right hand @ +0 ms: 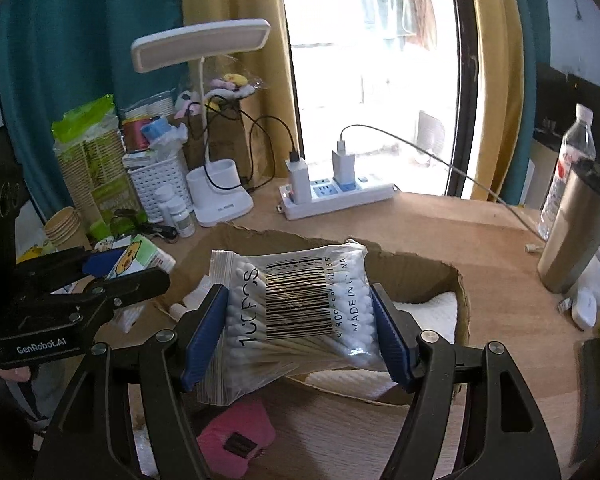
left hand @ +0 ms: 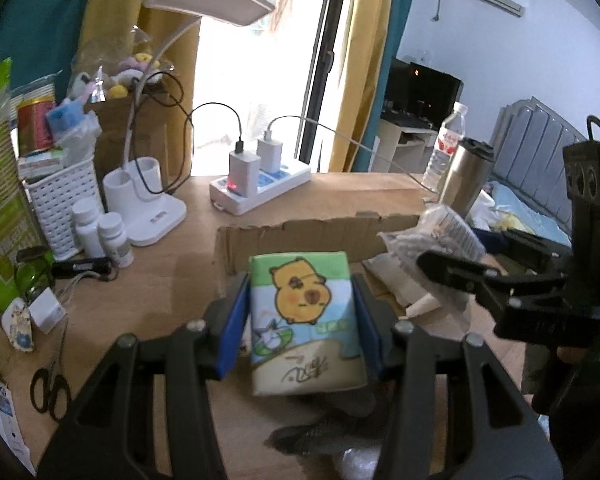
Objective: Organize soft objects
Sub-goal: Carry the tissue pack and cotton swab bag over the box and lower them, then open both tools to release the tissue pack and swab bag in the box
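Note:
My left gripper point(left hand: 300, 320) is shut on a tissue pack point(left hand: 304, 320) printed with a yellow cartoon animal, held above the desk just before a cardboard box point(left hand: 300, 236). My right gripper point(right hand: 300, 320) is shut on a clear zip bag of cotton swabs point(right hand: 300, 308), held over the open cardboard box point(right hand: 456, 280). White paper point(right hand: 432, 308) lies inside the box. The right gripper with its bag shows at the right of the left wrist view point(left hand: 452, 268). The left gripper with the tissue pack shows at the left of the right wrist view point(right hand: 116, 276). A pink soft item point(right hand: 240, 436) lies on the desk below the bag.
A white desk lamp point(right hand: 216, 196), power strip with chargers point(right hand: 336, 196), white basket point(right hand: 160, 188), pill bottles point(left hand: 104, 232) and paper cups point(right hand: 64, 226) crowd the back left. Scissors point(left hand: 50, 388) lie at the left. A steel tumbler point(right hand: 580, 232) and water bottle point(right hand: 568, 160) stand at the right.

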Demonstrator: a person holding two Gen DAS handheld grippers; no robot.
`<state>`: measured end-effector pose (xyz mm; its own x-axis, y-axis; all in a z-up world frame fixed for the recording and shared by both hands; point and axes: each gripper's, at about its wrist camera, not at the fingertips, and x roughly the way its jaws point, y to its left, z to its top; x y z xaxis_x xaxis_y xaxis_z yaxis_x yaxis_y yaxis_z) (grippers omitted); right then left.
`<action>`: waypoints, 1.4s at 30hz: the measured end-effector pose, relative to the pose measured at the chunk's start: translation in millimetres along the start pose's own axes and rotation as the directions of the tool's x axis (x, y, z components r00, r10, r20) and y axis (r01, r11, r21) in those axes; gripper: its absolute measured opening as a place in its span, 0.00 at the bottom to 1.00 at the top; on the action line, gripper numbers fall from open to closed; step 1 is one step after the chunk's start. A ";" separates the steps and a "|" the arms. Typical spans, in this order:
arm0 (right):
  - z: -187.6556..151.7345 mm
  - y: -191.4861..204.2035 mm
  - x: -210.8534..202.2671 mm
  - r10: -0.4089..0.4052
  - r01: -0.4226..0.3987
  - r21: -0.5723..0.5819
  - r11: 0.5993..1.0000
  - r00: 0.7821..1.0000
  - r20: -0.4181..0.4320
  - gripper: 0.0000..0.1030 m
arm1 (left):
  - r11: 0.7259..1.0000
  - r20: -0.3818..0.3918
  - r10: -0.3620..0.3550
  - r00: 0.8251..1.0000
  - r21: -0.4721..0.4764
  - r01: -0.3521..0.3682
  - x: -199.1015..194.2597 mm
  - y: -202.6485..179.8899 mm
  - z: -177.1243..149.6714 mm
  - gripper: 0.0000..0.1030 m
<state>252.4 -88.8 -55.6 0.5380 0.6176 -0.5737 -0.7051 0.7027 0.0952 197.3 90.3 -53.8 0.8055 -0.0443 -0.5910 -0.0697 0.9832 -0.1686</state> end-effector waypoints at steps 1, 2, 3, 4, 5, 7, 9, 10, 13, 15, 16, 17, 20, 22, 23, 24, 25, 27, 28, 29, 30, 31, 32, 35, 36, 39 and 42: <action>-1.4 -2.3 1.3 0.001 -0.001 0.005 1.000 1.000 -0.003 0.71 | 1.000 -0.003 -0.002 1.000 0.004 0.002 3.1 -1.4 1.0 0.49; -2.6 -5.3 3.4 0.004 -0.004 0.013 1.000 1.000 -0.006 0.71 | 1.000 -0.007 -0.002 1.000 0.008 0.002 6.0 -2.1 1.8 0.49; -2.9 -6.9 4.5 0.005 -0.005 0.017 1.000 1.000 -0.007 0.71 | 1.000 -0.013 -0.002 1.000 0.008 0.002 8.5 -2.2 2.1 0.49; -3.4 -9.6 6.0 0.006 -0.006 0.022 1.000 1.000 -0.008 0.71 | 1.000 -0.020 0.000 1.000 0.006 0.000 11.7 -2.4 3.1 0.49; -3.2 -11.2 7.6 0.007 -0.007 0.027 1.000 1.000 -0.009 0.71 | 1.000 -0.025 0.001 1.000 0.002 -0.001 15.3 -2.6 4.4 0.49; -4.0 -14.6 11.0 0.009 -0.009 0.033 0.999 1.000 -0.012 0.71 | 1.000 -0.028 0.002 1.000 0.004 -0.002 18.8 -4.3 6.7 0.49; -4.7 -16.8 14.7 0.011 -0.011 0.041 0.999 1.000 -0.017 0.71 | 1.000 -0.035 0.003 0.999 0.008 -0.003 24.0 -5.1 8.7 0.49; -5.1 -17.9 16.7 0.015 -0.014 0.048 0.999 1.000 -0.018 0.71 | 1.000 -0.039 0.005 0.999 0.009 -0.005 26.5 -5.2 9.4 0.49; -7.1 -20.5 23.3 0.025 -0.023 0.061 0.998 0.999 -0.026 0.71 | 1.000 -0.057 0.008 0.998 0.010 -0.007 35.4 -4.8 10.7 0.49; -8.5 -22.4 27.7 0.030 -0.027 0.065 0.997 0.999 -0.034 0.71 | 1.000 -0.067 0.005 0.998 0.011 -0.004 40.4 -5.6 11.1 0.49; -9.1 -23.1 29.5 0.032 -0.029 0.068 0.997 0.999 -0.037 0.71 | 1.000 -0.072 0.004 0.997 0.012 -0.003 43.3 -6.1 11.1 0.49; -10.0 -24.4 31.3 0.033 -0.030 0.071 0.997 0.999 -0.040 0.71 | 1.000 -0.077 0.004 0.997 0.012 -0.003 45.7 -6.4 11.0 0.49; -12.2 -30.4 37.2 0.030 -0.026 0.085 0.996 0.998 -0.052 0.71 | 1.000 -0.094 0.009 0.995 0.008 -0.008 52.0 -5.4 10.2 0.50; -13.1 -34.7 40.4 0.029 -0.023 0.097 0.995 0.998 -0.059 0.71 | 1.000 -0.109 0.016 0.994 0.002 -0.016 55.8 -3.7 10.1 0.50; -13.0 -35.5 41.8 0.030 -0.023 0.103 0.994 0.998 -0.062 0.71 | 1.000 -0.114 0.017 0.993 -0.001 -0.017 56.6 -3.1 10.5 0.50; -13.0 -36.4 44.2 0.032 -0.025 0.109 0.994 0.997 -0.067 0.71 | 1.000 -0.115 0.020 0.993 -0.004 -0.020 57.0 -2.1 11.0 0.50; -12.8 -36.4 46.8 0.035 -0.027 0.112 0.993 0.997 -0.073 0.71 | 1.000 -0.114 0.020 0.993 -0.007 -0.021 56.9 -1.3 11.4 0.50; -13.4 -35.1 49.9 0.047 -0.037 0.114 0.993 0.995 -0.083 0.72 | 1.000 -0.115 0.018 0.993 -0.009 -0.020 56.2 -0.3 11.5 0.51; -13.8 -33.2 52.5 0.057 -0.047 0.112 0.993 0.994 -0.093 0.72 | 1.000 -0.115 0.021 0.993 -0.009 -0.022 55.7 -0.5 11.3 0.51; -14.7 -31.3 55.0 0.062 -0.051 0.108 0.993 0.993 -0.101 0.72 | 1.000 -0.115 0.021 0.993 -0.010 -0.022 54.7 -0.3 11.0 0.51; -15.3 -29.7 56.2 0.063 -0.052 0.105 0.993 0.992 -0.106 0.73 | 1.000 -0.114 0.019 0.993 -0.012 -0.021 53.5 -0.2 10.5 0.51; -16.1 -28.0 56.9 0.063 -0.052 0.101 0.993 0.992 -0.112 0.73 | 1.000 -0.113 0.019 0.993 -0.012 -0.021 53.3 -0.5 10.7 0.51; -17.0 -27.2 56.8 0.059 -0.048 0.098 0.994 0.992 -0.114 0.75 | 1.000 -0.111 0.019 0.994 -0.013 -0.021 51.2 -0.6 10.2 0.51; -18.0 -26.2 52.8 0.051 -0.040 0.093 0.995 0.992 -0.111 0.77 | 1.000 -0.104 0.017 0.994 -0.019 -0.020 46.5 0.2 9.1 0.52; -18.1 -26.1 50.8 0.046 -0.036 0.090 0.995 0.993 -0.108 0.77 | 1.000 -0.101 0.016 0.995 -0.021 -0.019 44.4 0.1 8.3 0.52; -19.6 -25.2 44.2 0.029 -0.020 0.082 0.996 0.994 -0.104 0.78 | 1.000 -0.093 0.011 0.996 -0.024 -0.014 37.5 0.0 6.0 0.52; -21.9 -24.3 37.7 0.015 -0.006 0.084 0.996 0.995 -0.099 0.78 | 1.000 -0.083 0.008 0.997 -0.027 -0.010 30.3 0.0 3.6 0.52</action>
<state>279.7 -90.3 -97.3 0.4794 0.5898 -0.6498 -0.6673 0.7259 0.1665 223.9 89.6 -68.8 0.7535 -0.0510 -0.6554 -0.0935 0.9786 -0.1835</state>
